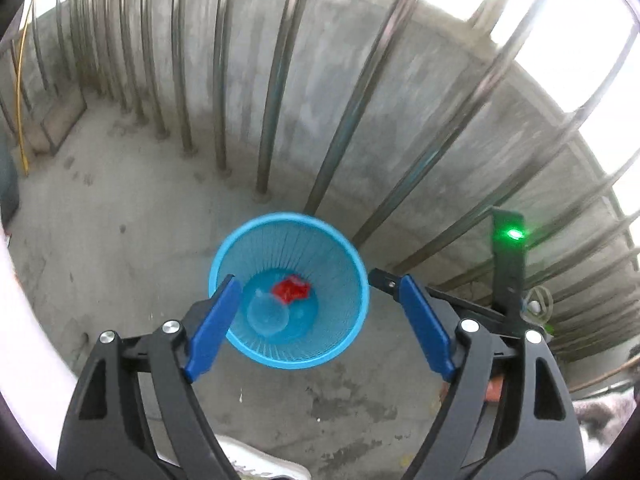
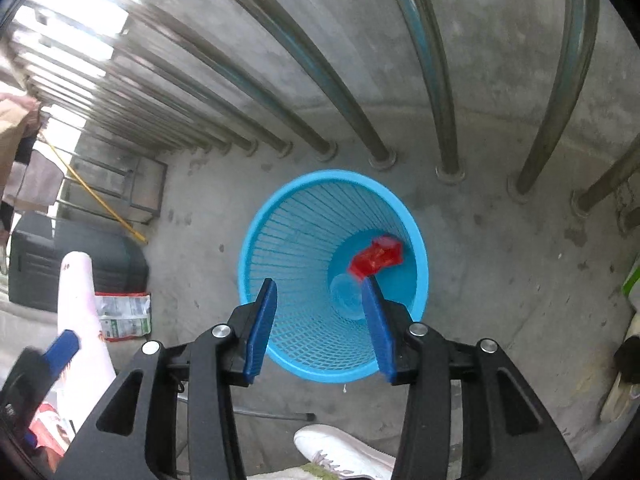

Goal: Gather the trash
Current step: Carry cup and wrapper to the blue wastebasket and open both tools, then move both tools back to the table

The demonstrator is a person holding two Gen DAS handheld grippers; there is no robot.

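1. We're looking straight down with the left tool (image 1: 316, 292), its blue fingers (image 1: 212, 322) spread wide and holding nothing, hovering above the blue mesh basket (image 1: 344, 248).
2. The basket stands upright on the concrete floor (image 1: 120, 240), just beside the foot of the steel railing bars (image 1: 276, 80) and the concrete wall behind them.
3. Down at the basket's bottom we see the trash: a red crumpled wrapper (image 1: 291, 289) and, touching it, a clear plastic cup (image 1: 267, 316) lying on its side.
4. Over to the right tool (image 2: 319, 304): its fingers (image 2: 262, 332) are parted too, nothing between them, poised over the near rim of the same basket (image 2: 280, 216).
5. From here the red wrapper (image 2: 376, 258) sits toward the far side of the basket floor, the clear cup (image 2: 345, 292) next to it and partly hidden by the right finger.
6. Off to the left on the floor lie a printed packet (image 2: 124, 314) and a dark bin (image 2: 76, 264), well apart from the basket.
7. A white shoe (image 2: 344, 452) shows at the bottom edge, near the basket.
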